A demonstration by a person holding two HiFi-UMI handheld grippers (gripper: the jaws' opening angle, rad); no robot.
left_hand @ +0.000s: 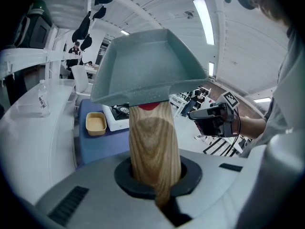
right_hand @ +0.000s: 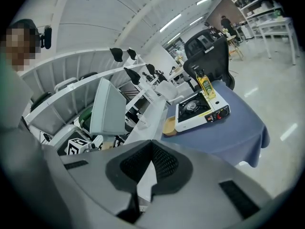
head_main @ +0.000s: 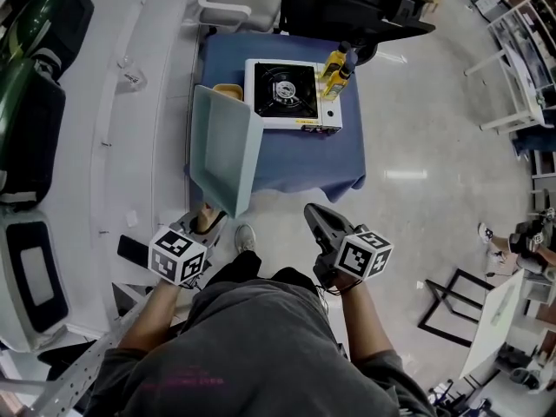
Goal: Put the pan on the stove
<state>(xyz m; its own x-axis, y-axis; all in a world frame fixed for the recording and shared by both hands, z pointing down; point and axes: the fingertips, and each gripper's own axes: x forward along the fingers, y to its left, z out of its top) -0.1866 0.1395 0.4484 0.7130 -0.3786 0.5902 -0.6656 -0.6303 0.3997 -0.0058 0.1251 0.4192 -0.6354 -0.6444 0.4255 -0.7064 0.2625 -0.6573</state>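
We look down at a person's two arms, each hand holding one gripper. The left gripper (left_hand: 157,182) is clenched on the wooden handle (left_hand: 153,142) of one grey-green square pan (head_main: 228,146). The pan is carried in the air, tilted up on its edge, over the near left side of a table draped in blue cloth (head_main: 347,159). It is not on the stove (head_main: 291,94).

From above, the pan hides the left gripper's jaw tips. It also covers the table's left edge and part of a tan dish (head_main: 228,91). In the left gripper view the pan blocks most of the stove, so we see only one corner of it there. Its burner is clear only from above.

The right gripper (head_main: 320,218) has its jaws drawn together with nothing between them, and it hovers off the near edge of the table.

Counted: two grippers, one pan, one white stove with a single burner, one tan dish to its left, and two yellow bottles (head_main: 336,69) standing at its far right corner.
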